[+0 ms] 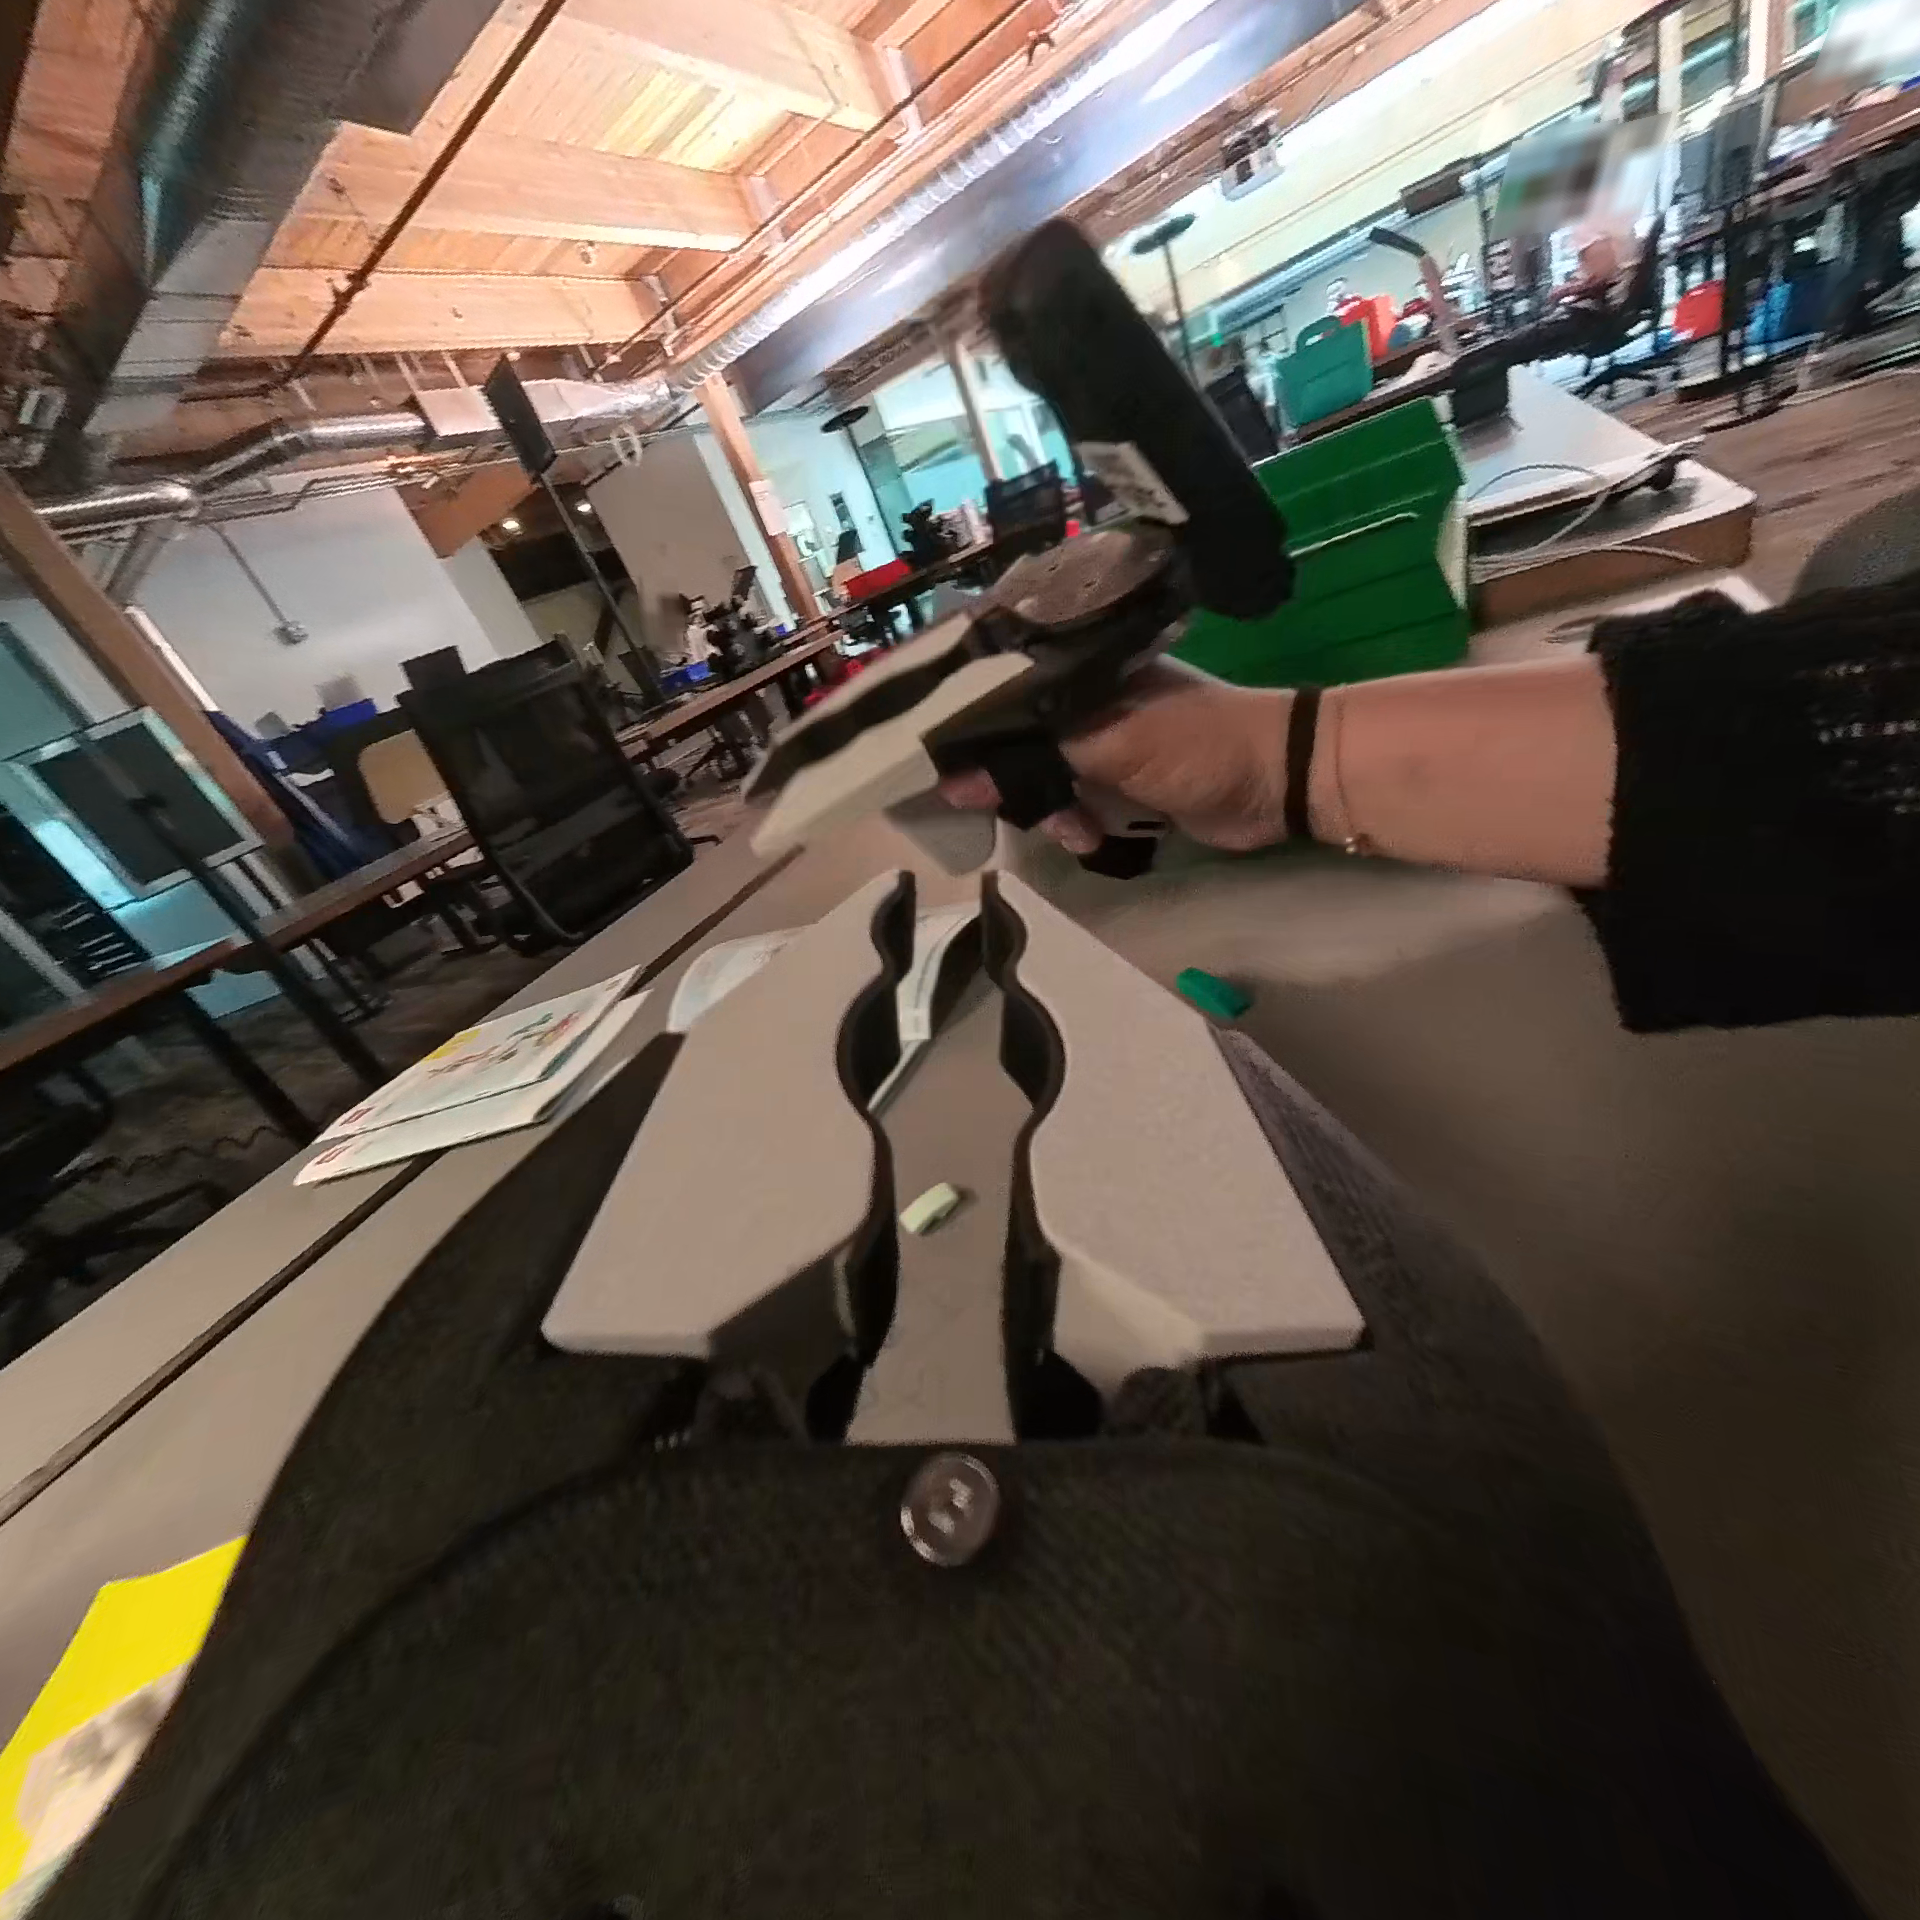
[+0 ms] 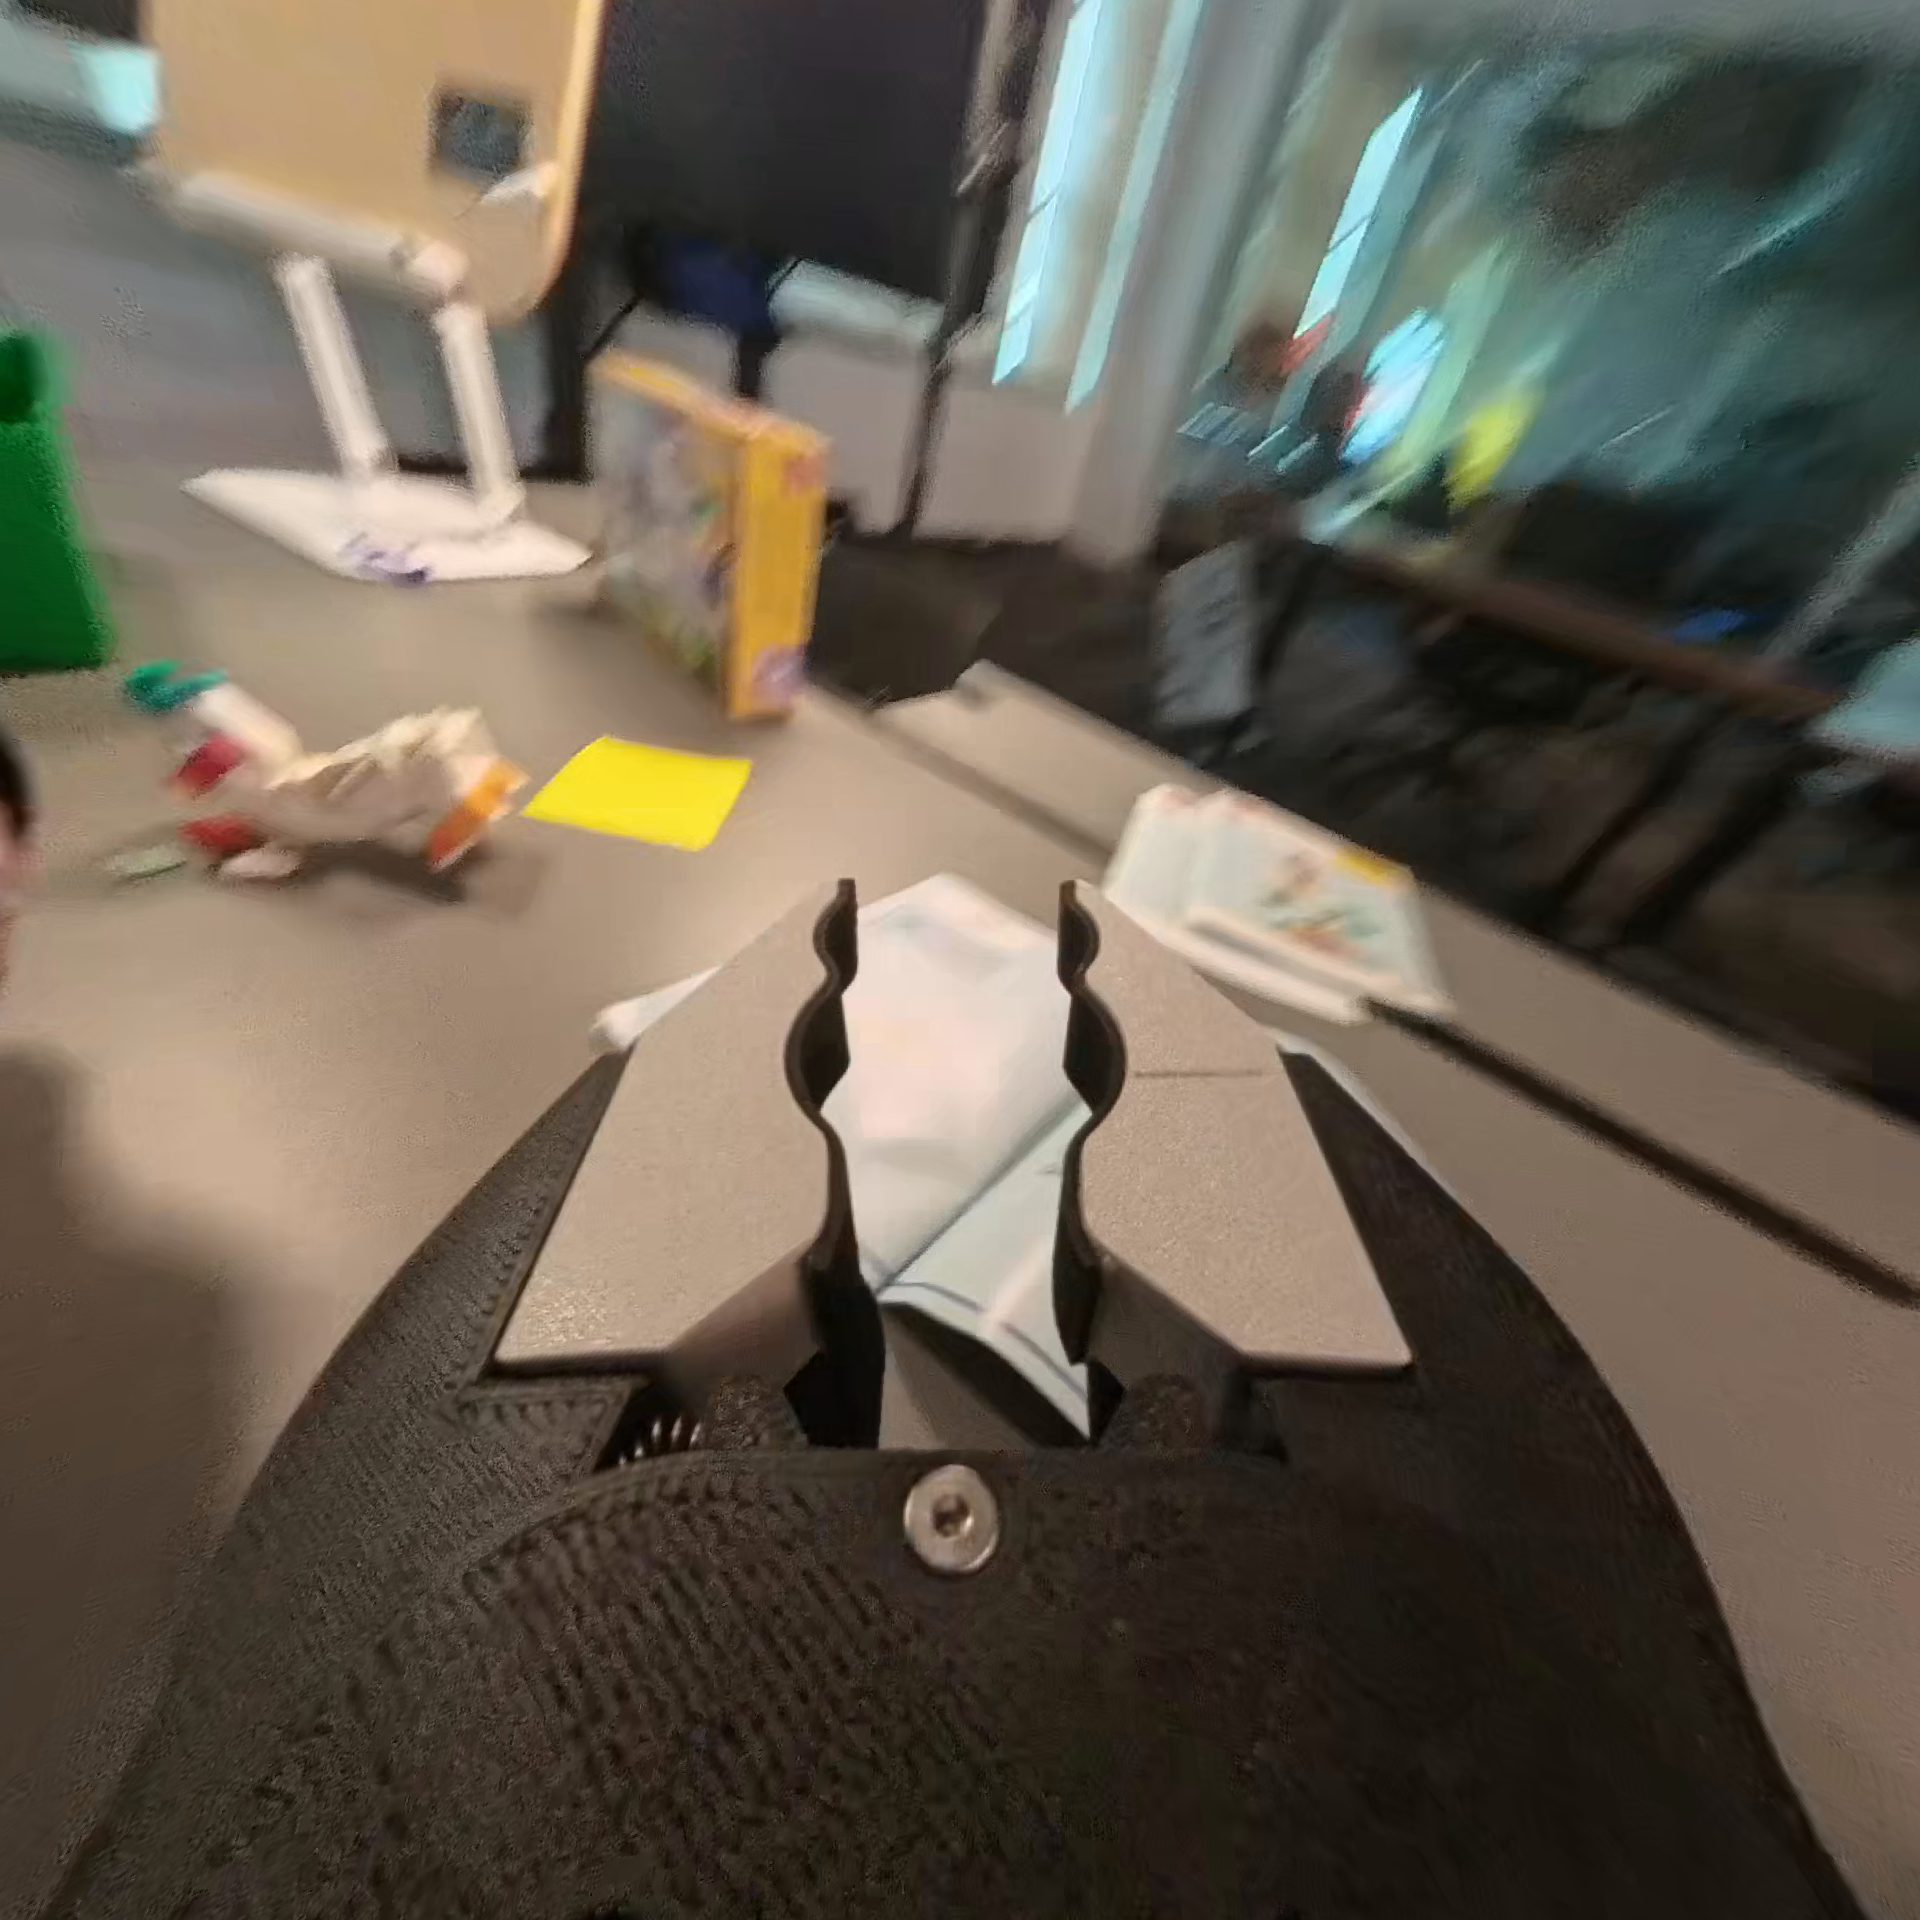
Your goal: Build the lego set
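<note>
My left gripper (image 1: 945, 883) hovers over the grey table (image 1: 1403, 1195), its jaws a little apart and empty. A small pale green piece (image 1: 930, 1208) lies on the table, seen through the gap between the fingers. A green brick (image 1: 1214, 992) lies to the right of the tips. A hand holds my right gripper (image 1: 774, 816) just beyond the left tips. In the blurred right wrist view my right gripper (image 2: 956, 894) is open and empty above an open instruction booklet (image 2: 956, 1091). A partly built white model (image 2: 332, 779) with red, orange and green parts stands at the left.
Closed booklets (image 1: 488, 1070) lie near the table's far edge (image 2: 1278, 914). A yellow sheet (image 2: 644, 790) lies beside the model. A yellow set box (image 2: 727, 530) and a white stand (image 2: 384, 416) stand behind. Green bins (image 1: 1351, 540) stand at the far right. My left tips are roughly 20 centimeters from the partly built white model (image 2: 332, 779).
</note>
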`<control>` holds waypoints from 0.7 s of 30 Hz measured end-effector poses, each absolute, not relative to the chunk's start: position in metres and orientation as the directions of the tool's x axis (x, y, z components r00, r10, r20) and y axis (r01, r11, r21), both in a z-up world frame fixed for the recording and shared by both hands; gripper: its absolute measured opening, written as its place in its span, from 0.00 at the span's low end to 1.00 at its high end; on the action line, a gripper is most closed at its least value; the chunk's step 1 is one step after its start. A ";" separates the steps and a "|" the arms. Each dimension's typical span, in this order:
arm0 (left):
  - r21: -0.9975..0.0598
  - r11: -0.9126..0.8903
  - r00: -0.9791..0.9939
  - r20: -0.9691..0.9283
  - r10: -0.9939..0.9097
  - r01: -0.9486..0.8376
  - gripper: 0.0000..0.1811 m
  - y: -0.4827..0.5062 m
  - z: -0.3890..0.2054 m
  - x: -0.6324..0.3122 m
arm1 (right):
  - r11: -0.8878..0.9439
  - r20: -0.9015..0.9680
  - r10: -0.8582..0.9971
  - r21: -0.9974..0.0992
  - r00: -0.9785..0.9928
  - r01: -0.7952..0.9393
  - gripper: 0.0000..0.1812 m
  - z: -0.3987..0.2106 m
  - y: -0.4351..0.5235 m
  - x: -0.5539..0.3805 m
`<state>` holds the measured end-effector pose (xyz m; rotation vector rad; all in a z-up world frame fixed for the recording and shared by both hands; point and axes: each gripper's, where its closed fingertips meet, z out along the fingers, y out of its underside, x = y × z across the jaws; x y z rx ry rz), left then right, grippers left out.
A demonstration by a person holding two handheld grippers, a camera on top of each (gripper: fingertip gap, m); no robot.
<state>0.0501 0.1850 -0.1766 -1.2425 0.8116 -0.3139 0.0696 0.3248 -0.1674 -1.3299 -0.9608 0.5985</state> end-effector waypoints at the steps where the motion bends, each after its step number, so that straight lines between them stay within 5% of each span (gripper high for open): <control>1: -0.922 0.325 0.675 -0.376 -0.635 -0.209 0.06 0.183 -0.178 0.054 | 0.245 0.271 0.763 -0.961 0.587 0.125 0.19 -0.158 0.325 0.083; 10: -0.930 0.304 0.676 -0.359 -0.643 -0.205 0.06 0.179 -0.179 0.053 | 0.342 0.246 0.317 -0.930 0.916 0.132 0.01 -0.146 0.333 0.184; 21: -0.993 0.039 0.761 0.057 -0.646 0.108 0.07 0.083 -0.107 -0.024 | 0.271 0.180 0.356 -0.959 0.917 0.083 0.00 -0.160 0.341 0.187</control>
